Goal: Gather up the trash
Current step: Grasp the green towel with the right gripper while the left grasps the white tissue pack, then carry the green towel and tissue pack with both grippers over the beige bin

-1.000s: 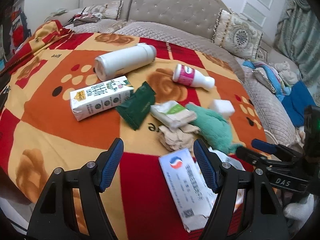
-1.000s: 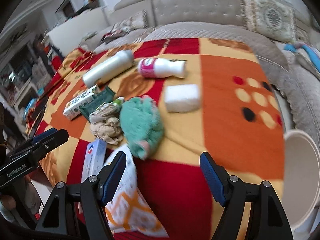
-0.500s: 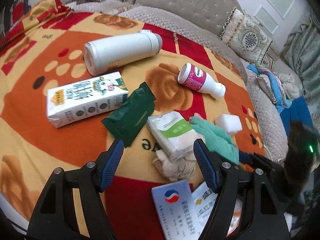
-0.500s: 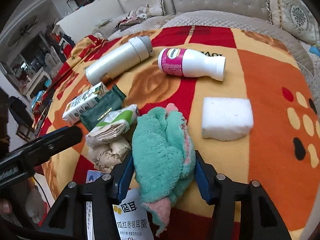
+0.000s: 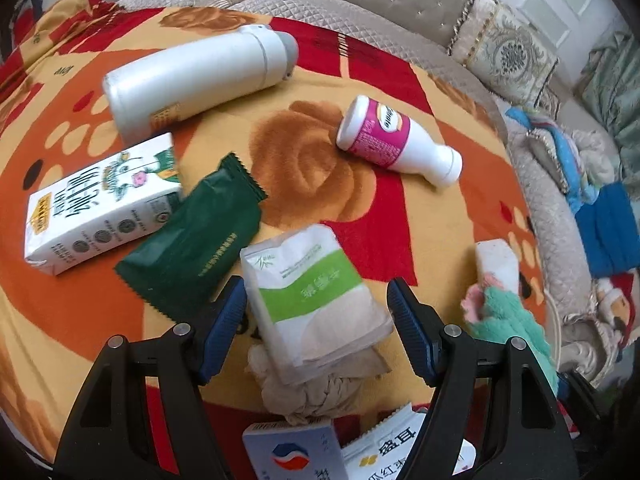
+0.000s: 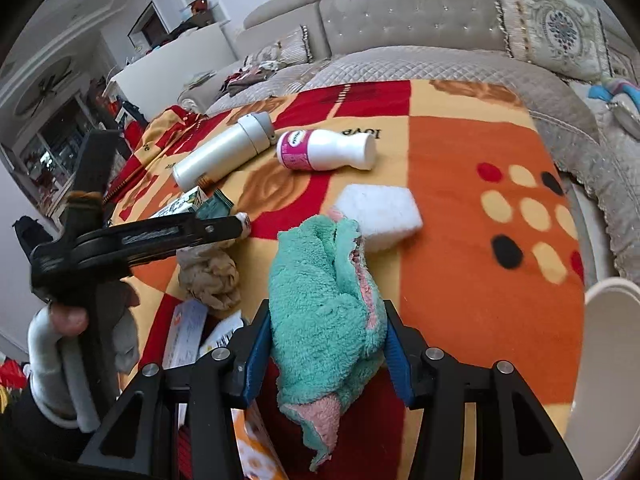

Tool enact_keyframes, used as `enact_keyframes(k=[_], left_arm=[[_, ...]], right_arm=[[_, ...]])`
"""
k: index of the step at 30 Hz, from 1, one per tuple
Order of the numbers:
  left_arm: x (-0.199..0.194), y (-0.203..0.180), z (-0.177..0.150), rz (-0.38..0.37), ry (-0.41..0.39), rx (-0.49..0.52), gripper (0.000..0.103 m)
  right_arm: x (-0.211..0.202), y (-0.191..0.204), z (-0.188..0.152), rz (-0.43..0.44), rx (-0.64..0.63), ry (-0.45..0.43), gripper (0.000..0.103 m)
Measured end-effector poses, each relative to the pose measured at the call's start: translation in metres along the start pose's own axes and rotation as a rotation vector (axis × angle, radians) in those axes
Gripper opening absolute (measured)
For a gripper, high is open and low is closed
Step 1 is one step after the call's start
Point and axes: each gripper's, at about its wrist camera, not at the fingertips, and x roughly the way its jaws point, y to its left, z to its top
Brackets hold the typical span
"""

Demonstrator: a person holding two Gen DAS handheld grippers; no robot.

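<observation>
Teal fleece cloth (image 6: 320, 304), pink-edged, crumpled, limp; lies on the red-orange patterned blanket (image 6: 472, 216), touching a white sponge block (image 6: 380, 216). Right tongs (image 6: 326, 354) closing, pads pressing its sides. Tissue packet (image 5: 316, 300), white with green band, atop crumpled beige paper (image 5: 316, 392); left tongs (image 5: 316, 324) parted astride it, not touching.

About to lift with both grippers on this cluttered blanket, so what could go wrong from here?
1. The right gripper, jaws closing, pinches only the near end of the teal towel; its far end touches the white sponge and may drag it.
2. The left gripper is open around the tissue pack, which lies on crumpled paper; closing low may catch both.
</observation>
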Motion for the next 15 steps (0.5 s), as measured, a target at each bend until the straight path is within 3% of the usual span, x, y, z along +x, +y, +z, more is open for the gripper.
enact_keyframes(k=[7, 15], left_arm=[[-0.015, 0.006, -0.004, -0.013, -0.051, 0.003, 0.050], [-0.055, 0.000, -0.012, -0.088, -0.108, 0.054, 0.041]], right_arm=[[-0.006, -0.005, -0.012, 0.024, 0.024, -0.009, 0.049], [-0.015, 0.009, -0.019, 0.081, 0.024, -0.023, 0.049]])
